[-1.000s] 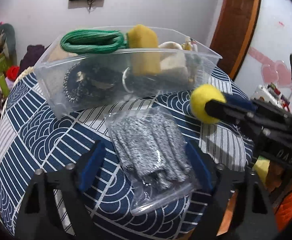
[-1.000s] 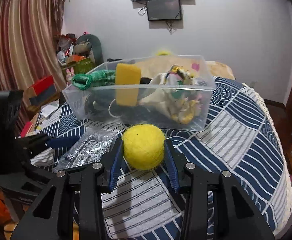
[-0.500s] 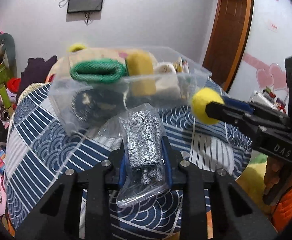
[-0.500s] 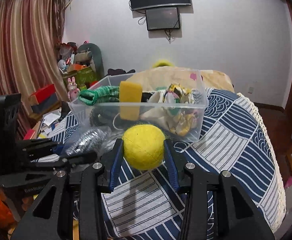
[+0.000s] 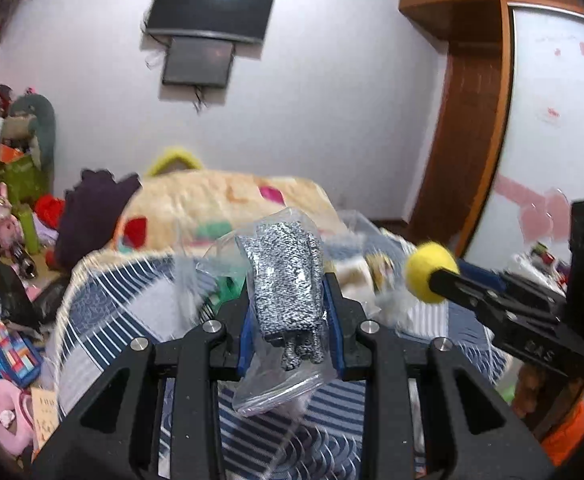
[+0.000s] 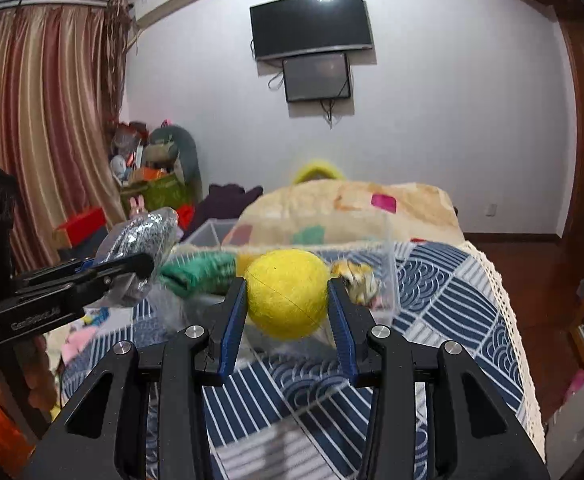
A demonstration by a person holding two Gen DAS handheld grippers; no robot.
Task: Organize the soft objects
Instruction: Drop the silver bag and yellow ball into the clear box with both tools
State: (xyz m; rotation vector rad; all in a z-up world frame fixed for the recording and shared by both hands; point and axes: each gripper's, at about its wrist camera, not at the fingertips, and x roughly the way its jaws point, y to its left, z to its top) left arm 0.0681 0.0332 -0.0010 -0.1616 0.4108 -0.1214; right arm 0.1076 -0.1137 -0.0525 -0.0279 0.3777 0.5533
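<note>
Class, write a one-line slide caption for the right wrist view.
Right gripper holds a yellow ball above the clear bin; left gripper lifts a bagged scrubber.

Bed with blue wave-patterned cover (image 6: 444, 292), clear plastic bin (image 6: 388, 276) resting on it.

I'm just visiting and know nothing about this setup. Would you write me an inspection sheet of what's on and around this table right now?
Surface: table under a blue-and-white patterned cloth.
Job's things: yellow ball; clear bag of silver-grey knit; clear bin holding a green fabric roll and other soft items.
Clutter: toys and boxes piled by the curtain.
Grippers: right tool shut on the yellow ball; left tool shut on the bag, both lifted off the cloth.
Cables: wires dangling under the wall screens.
Surroundings: bed with patterned blanket, striped curtain, wooden wardrobe.
</note>
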